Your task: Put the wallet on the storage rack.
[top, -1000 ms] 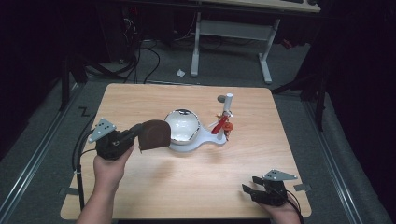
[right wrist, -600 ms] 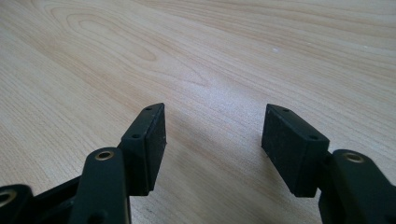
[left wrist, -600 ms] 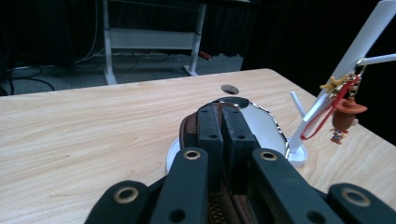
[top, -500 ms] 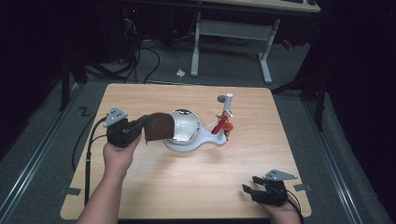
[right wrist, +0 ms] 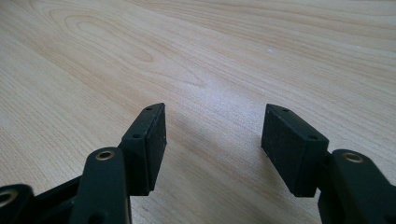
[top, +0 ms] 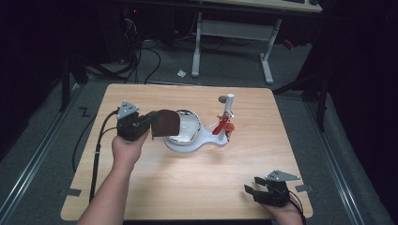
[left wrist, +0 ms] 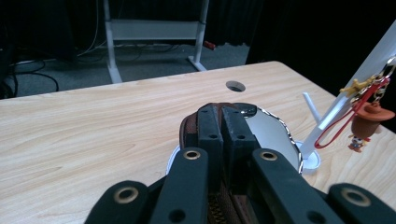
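My left gripper [top: 151, 124] is shut on a brown zip pouch [top: 165, 123] and holds it over the left rim of a shiny silver dish [top: 187, 125]. The dish sits on a white stand [top: 187, 144] at the table's middle. In the left gripper view the shut jaws [left wrist: 223, 112] cover most of the pouch [left wrist: 186, 129], with the dish [left wrist: 273, 133] just beyond. A red keychain with a small cowboy figure [top: 222, 125] [left wrist: 366, 125] hangs from the stand's white post [top: 229, 104]. My right gripper [top: 251, 191] [right wrist: 212, 135] rests open near the front right corner, with bare wood between its fingers.
The wooden table [top: 197, 187] has a round cable hole [top: 222, 99] near the post. A white desk frame [top: 232, 30] and cables [top: 141, 51] stand on the floor beyond the far edge. The left gripper's cable [top: 96, 154] trails off the table's left side.
My left gripper has carried the brown pouch to the right and a little farther away, from beside the dish to over its left rim. The right gripper has stayed put.
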Tool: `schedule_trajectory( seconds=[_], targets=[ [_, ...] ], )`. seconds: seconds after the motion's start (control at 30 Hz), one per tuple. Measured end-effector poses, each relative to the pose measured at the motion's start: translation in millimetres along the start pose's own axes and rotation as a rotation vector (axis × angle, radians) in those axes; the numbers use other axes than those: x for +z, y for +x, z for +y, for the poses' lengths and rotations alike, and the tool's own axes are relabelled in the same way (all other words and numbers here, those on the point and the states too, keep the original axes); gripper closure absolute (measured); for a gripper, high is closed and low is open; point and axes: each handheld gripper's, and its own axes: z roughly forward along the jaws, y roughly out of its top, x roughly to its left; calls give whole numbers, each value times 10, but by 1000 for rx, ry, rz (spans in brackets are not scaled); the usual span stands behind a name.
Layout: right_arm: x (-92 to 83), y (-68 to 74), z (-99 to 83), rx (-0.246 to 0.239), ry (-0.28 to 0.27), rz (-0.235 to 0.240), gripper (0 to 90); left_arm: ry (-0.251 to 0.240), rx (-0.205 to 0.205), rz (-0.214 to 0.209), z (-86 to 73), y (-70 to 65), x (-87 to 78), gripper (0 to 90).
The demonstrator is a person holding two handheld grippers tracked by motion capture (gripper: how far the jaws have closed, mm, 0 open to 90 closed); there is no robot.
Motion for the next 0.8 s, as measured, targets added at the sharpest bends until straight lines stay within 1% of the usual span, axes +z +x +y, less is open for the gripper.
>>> schedule_trajectory(
  seconds=[0.3,0.4,0.6,0.67,0.8],
  targets=[
    [-7,-8,0,4,-1,2,405,46,18,29,8,-46,163,873],
    [-2,-3,1,-2,0,3,405,68,31,43,15,-71,216,872],
    [2,-3,1,-4,2,5,405,95,52,67,37,-150,320,870],
    [0,-2,2,-3,1,5,405,103,59,82,45,-180,355,868],
    [1,1,3,-5,5,5,405,114,64,86,38,-234,425,865]
  ],
)
